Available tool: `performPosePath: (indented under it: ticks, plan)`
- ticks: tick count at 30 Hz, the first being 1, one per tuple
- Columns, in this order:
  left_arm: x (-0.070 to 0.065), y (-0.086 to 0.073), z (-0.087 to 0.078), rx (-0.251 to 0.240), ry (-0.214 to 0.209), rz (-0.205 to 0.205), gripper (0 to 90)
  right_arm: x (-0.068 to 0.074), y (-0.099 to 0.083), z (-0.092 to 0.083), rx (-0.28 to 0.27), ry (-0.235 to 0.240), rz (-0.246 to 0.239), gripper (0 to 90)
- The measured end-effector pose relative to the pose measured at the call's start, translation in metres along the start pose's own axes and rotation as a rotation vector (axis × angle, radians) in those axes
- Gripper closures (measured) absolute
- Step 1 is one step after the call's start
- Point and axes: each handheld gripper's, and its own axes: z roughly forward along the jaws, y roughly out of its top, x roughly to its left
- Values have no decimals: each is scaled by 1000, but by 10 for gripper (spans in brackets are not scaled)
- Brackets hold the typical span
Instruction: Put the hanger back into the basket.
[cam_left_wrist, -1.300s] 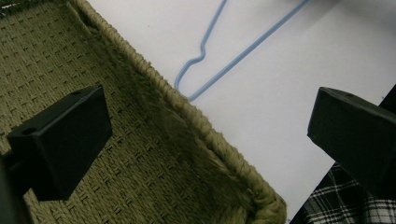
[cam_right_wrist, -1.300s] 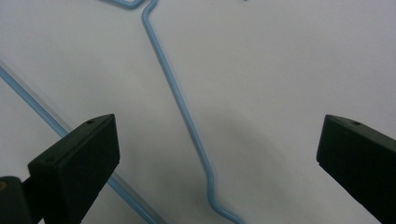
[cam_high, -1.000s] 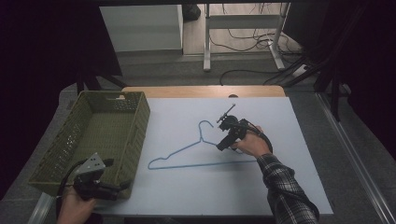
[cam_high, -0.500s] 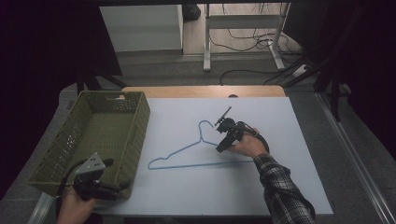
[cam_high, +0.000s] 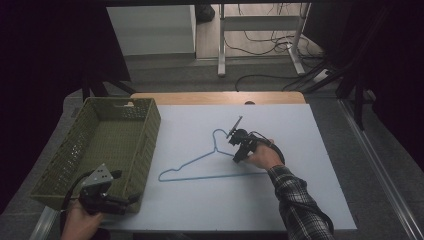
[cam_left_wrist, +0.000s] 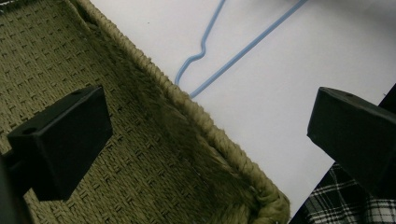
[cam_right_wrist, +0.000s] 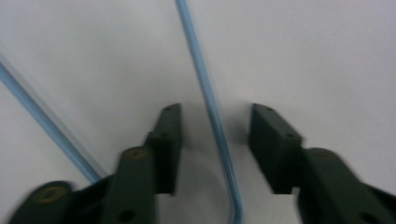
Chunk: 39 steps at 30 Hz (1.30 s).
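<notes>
My right gripper (cam_right_wrist: 215, 140), jaws spread, straddles the shoulder wire of the blue wire hanger (cam_high: 210, 162) lying flat on the white tabletop (cam_high: 300, 200), a light, thin, slippery rod best pinched squarely there, while my left gripper (cam_left_wrist: 205, 140) hangs spread over the woven basket (cam_high: 75, 155).

white sheet (cam_high: 300, 200) under right gripper (cam_high: 235, 158), running out to left gripper (cam_high: 133, 198) | wood table edge (cam_high: 200, 97) beyond right gripper, past the sheet | floor cables (cam_high: 260, 77) farther beyond it | white desk legs (cam_high: 220, 50) behind those cables | white cabinet (cam_high: 150, 30) far ahead of left gripper
</notes>
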Motion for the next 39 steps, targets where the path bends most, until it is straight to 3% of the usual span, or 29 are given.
performPosePath:
  ticks: [1,3,6,12,24,33,39]
  plan:
    - [0,0,0,0,0,1,0,2,1,-1,6,10,-19,735]
    - [0,0,0,-1,0,0,0,5,0,-1,6,12,-53,836]
    - [0,0,0,0,1,1,0,8,-1,-1,-3,9,-118,865]
    - [0,0,0,-2,3,-1,1,9,-5,-2,-26,10,-159,876]
    - [-6,7,0,-15,-5,-13,7,10,-13,-15,-108,2,-159,877]
    - [-16,36,9,-57,-62,-32,5,14,-17,-25,-160,-9,-168,877]
    - [-25,56,21,-43,-86,-16,1,15,-20,-30,-183,-12,-174,876]
